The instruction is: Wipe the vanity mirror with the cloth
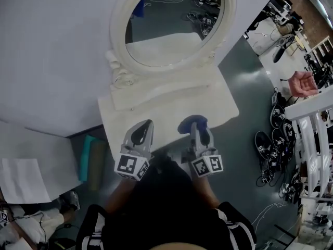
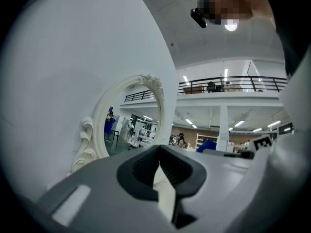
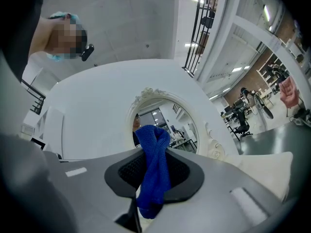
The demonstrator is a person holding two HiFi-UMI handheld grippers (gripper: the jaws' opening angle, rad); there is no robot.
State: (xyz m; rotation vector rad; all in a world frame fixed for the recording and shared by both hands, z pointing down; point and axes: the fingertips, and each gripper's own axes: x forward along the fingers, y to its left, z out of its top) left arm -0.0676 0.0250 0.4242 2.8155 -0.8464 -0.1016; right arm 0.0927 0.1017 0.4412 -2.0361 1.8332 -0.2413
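The left tongs hovered over the near edge of the white surface, their jaws drawn together with nothing between them. The right tongs were just beside them over the same edge. They were clamped on the blue cloth, which stood bunched above the pads and hung a little way below them. Both tongs pointed toward the oval vanity mirror, which stood along the far edge of the surface against a white wall, ringed by its carved white frame. The cloth was apart from the glass, over the middle of the surface. Whether it touched the top beneath it could not be told.
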